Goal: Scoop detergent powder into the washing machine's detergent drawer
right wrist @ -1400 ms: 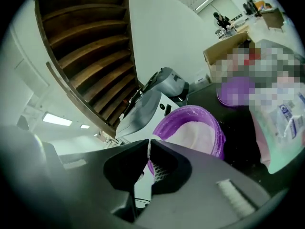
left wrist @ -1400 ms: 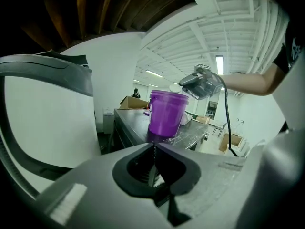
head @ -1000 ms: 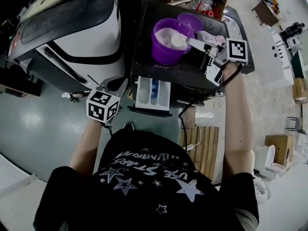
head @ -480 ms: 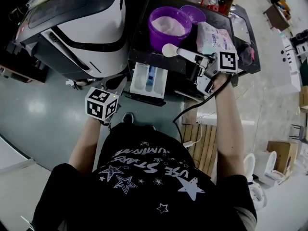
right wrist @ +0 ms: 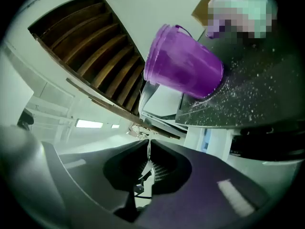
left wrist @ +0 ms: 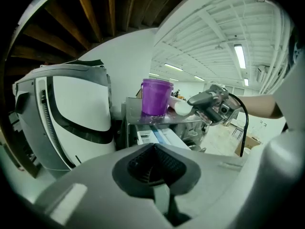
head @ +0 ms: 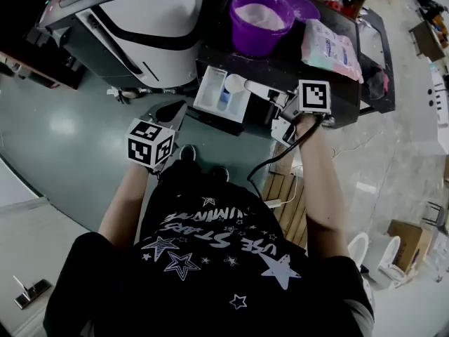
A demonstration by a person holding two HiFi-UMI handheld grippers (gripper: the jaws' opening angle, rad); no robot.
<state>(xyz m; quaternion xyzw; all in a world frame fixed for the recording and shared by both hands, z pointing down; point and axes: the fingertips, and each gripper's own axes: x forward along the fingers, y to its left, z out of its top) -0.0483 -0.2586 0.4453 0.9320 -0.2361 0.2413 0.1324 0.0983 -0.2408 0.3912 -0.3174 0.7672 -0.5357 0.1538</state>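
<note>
Right claw (head: 279, 101) outstretched, scoop (head: 236, 84) over drawer (head: 208, 95)

Dim, overhead strip lights, strong fisheye warping, dark vignetted corners.

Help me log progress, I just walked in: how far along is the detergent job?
Done: the detergent drawer is pulled open and the purple tub stands uncovered with powder in it. In hand: the right gripper is shut on the scoop, its bowl over the drawer. The left gripper is shut and empty. Left: tipping the powder in; whether any has landed can't be told.
</note>
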